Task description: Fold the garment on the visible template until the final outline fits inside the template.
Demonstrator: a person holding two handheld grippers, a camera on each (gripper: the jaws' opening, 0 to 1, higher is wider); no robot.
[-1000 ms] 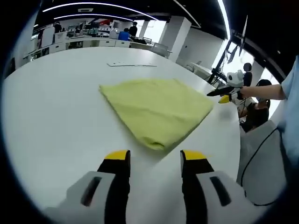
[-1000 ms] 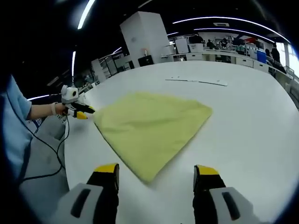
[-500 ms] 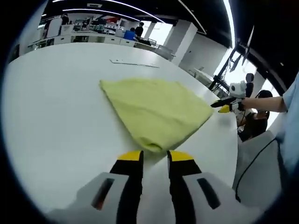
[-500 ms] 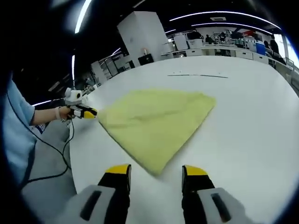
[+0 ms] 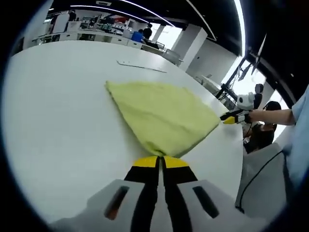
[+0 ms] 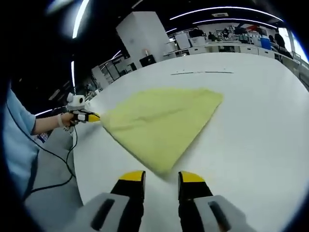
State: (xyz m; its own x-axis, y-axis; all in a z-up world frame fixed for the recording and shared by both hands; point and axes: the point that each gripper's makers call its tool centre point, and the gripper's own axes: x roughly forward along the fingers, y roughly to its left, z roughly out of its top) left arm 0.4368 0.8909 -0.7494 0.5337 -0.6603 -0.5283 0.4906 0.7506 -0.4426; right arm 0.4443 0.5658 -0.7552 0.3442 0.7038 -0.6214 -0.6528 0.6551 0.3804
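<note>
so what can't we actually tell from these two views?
- Template: a thin line on the white table past the yellow garment in the left gripper view; too faint to trace an outline.
- Left gripper: jaws together at the garment's near corner; the tips cover whether cloth is pinched.
- Right gripper: narrow gap at the corner; contact unclear.
- Garment underside and layer count: hidden by its top layer.

– What's around you besides the job?

– You're at a white table [image 5: 58, 106]. Past its far edge you've got a white pillar [image 6: 145, 36] and a row of counters [image 6: 227, 48], with light strips [image 6: 222, 9] curving overhead.

– Anything on your side?

– A black cable [image 6: 58, 159] trails down beside your blue sleeve [image 6: 17, 140]. In the left gripper view, someone sits off the table's edge [image 5: 263, 133].
</note>
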